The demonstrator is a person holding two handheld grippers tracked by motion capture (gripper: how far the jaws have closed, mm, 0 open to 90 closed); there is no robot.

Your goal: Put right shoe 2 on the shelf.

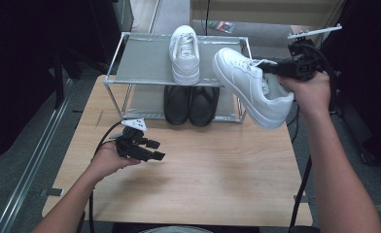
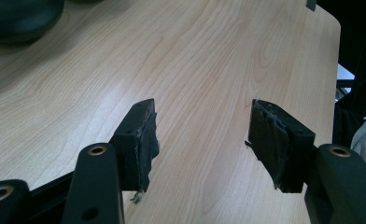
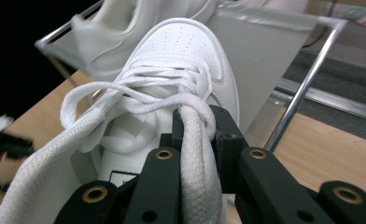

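Note:
My right gripper [image 1: 271, 69] is shut on the collar of a white sneaker [image 1: 251, 87], held in the air at the right end of a metal shoe rack [image 1: 145, 60]. In the right gripper view the sneaker [image 3: 172, 93] hangs toe away from me, its padded side wall pinched between the jaws of that gripper [image 3: 197, 135]. A second white sneaker [image 1: 185, 52] stands on the rack's top shelf. A pair of black shoes [image 1: 191, 104] sits on the lower shelf. My left gripper [image 1: 154, 150] rests low over the wooden table [image 1: 213, 170], open with nothing between its pads [image 2: 146, 140].
The rack stands at the table's far edge, its chrome corner post [image 3: 302, 88] close beside the held sneaker. A black shoe's toe [image 2: 22, 18] shows at the left gripper view's top left. Dark floor lies past the table's right edge [image 2: 335, 56].

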